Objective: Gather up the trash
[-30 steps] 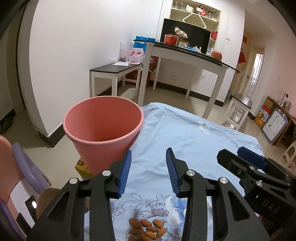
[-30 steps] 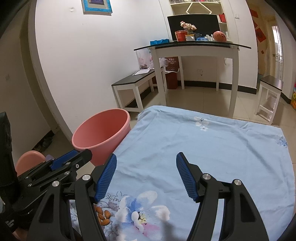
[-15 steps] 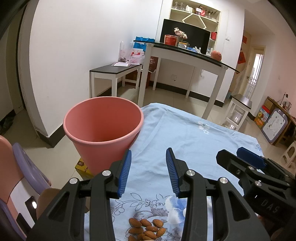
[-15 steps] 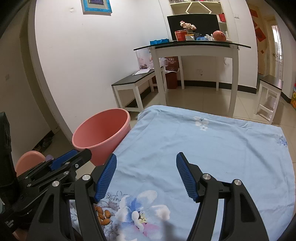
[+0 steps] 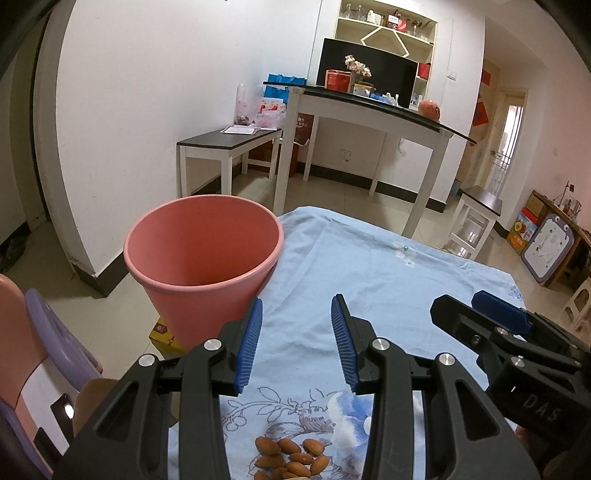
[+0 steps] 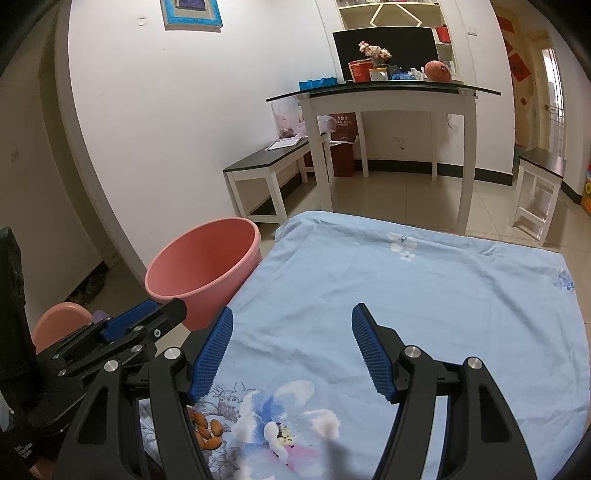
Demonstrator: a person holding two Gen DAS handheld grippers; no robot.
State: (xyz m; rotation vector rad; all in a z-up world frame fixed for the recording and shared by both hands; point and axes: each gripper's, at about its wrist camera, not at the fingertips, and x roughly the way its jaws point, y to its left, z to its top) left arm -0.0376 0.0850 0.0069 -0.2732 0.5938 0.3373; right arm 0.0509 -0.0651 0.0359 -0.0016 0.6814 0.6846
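**Over the cloth-covered bench: two empty hand-held grippers, almonds and bin**

Nearest the left hand-held gripper point(image 5: 295, 343), jaws parted and empty, a small heap of almonds point(image 5: 291, 459) lies on the blue floral cloth point(image 5: 388, 280). The right hand-held gripper point(image 6: 291, 350), spread wider and empty, hovers alongside. Beyond stands the pink bin point(image 5: 203, 254), touching the cloth's left edge. Only the right view shows the framed picture point(image 6: 192, 14).

You're in a home living room: tiled floor point(image 5: 332, 199), black flat television point(image 5: 369, 70), white wall shelves point(image 5: 384, 22), floral light-blue bedsheet point(image 6: 424, 288).
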